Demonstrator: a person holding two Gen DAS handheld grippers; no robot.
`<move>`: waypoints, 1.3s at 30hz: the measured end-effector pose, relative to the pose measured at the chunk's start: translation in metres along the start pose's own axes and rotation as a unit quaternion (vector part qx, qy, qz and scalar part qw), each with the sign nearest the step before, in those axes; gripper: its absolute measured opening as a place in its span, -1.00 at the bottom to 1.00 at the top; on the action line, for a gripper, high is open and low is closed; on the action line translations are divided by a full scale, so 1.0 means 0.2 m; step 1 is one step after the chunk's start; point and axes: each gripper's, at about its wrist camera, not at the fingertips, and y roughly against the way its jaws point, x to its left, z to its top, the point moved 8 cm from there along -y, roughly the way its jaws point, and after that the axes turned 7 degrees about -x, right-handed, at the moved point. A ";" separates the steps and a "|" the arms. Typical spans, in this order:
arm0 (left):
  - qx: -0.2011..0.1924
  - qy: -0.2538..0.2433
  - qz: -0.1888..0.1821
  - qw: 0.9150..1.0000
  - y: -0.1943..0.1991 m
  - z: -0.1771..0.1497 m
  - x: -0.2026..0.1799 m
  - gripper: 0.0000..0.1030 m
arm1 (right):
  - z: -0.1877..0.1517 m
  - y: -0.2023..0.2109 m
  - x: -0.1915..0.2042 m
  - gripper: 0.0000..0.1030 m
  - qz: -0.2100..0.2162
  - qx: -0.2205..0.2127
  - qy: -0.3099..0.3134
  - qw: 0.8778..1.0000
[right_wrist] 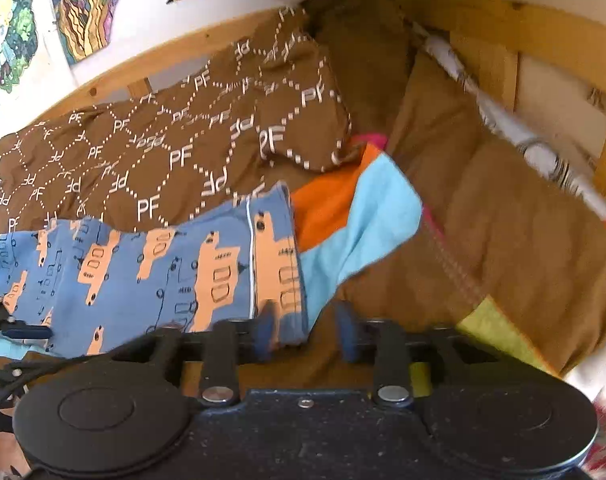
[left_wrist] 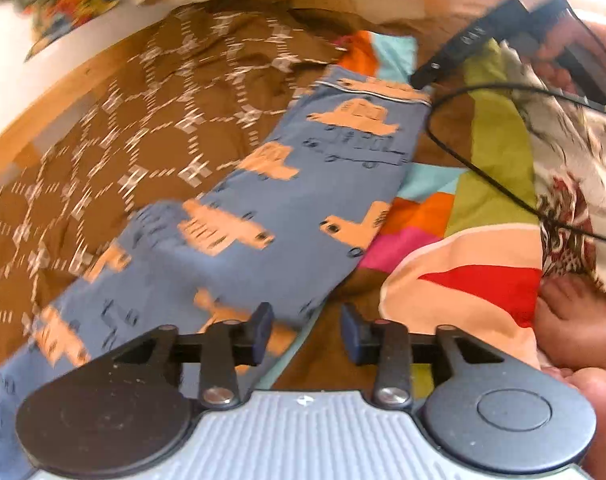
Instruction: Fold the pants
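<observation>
We held the left hand-held gripper (left_wrist: 307, 334), jaws apart and empty, at the near end of the blue pants (left_wrist: 263, 216), which lay lengthwise on the bed (left_wrist: 455, 128), running away toward the right hand-held gripper (right_wrist: 305, 334), its jaws apart at the far hem corner.
</observation>
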 end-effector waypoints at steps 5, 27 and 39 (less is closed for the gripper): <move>0.023 0.070 0.074 0.994 0.07 -0.10 0.25 0.01 | 0.09 -0.06 0.03 0.38 0.026 -0.012 0.030 0.999; 0.167 0.030 0.266 0.949 -0.08 -0.23 1.07 -0.96 | 0.10 -0.56 0.74 0.28 0.176 0.024 0.213 0.961; 0.078 0.051 0.247 0.964 0.11 -0.21 0.91 0.33 | 0.13 -0.48 0.59 0.45 0.114 -0.014 0.210 0.971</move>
